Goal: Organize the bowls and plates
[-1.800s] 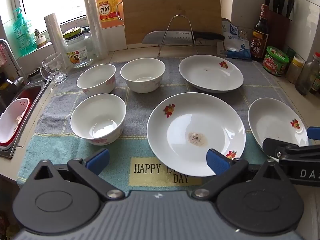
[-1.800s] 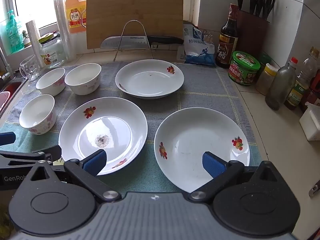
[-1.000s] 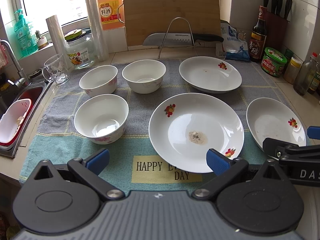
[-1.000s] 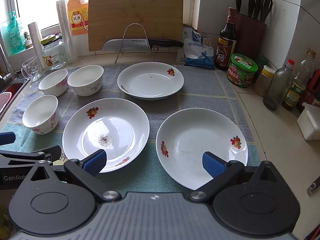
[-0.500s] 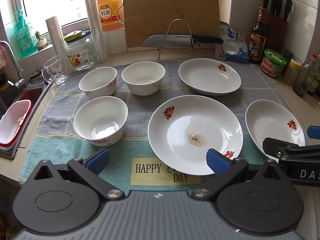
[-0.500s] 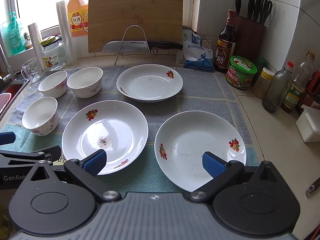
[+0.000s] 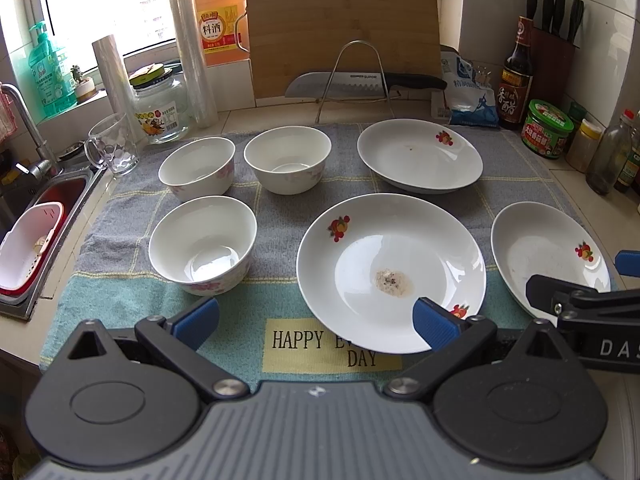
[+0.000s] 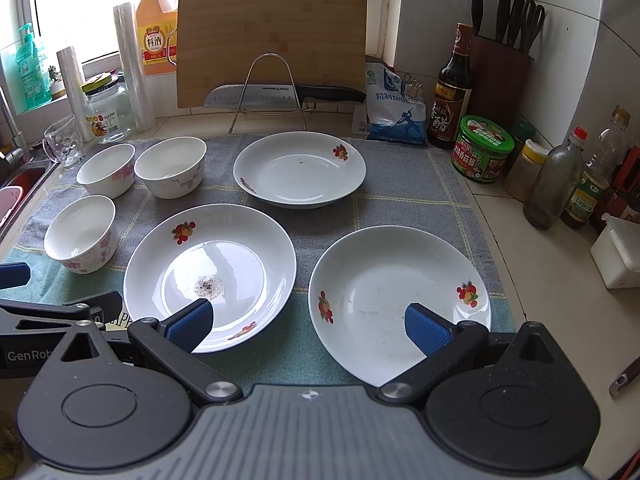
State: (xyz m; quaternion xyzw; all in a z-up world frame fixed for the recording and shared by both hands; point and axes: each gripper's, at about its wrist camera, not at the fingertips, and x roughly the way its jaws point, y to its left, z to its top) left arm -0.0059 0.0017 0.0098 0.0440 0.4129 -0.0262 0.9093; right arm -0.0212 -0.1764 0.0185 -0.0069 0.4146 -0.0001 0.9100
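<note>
Three white plates with red fruit prints lie on a towel: a far plate, a middle plate with a brown smear, and a right plate. Three white bowls stand to the left: a near bowl, a far left bowl and a far middle bowl. My left gripper hangs open over the towel's front edge, empty. My right gripper is open too, its right finger over the right plate's near rim.
A grey and teal towel covers the counter. A sink with a red and white basket lies at the left. Behind stand a glass mug, a jar, a cutting board, a knife on a wire rack, and bottles and jars on the right.
Both grippers have drifted slightly back and up, so the dishes sit a little lower in view. No dish has moved, and both grippers stay open.
</note>
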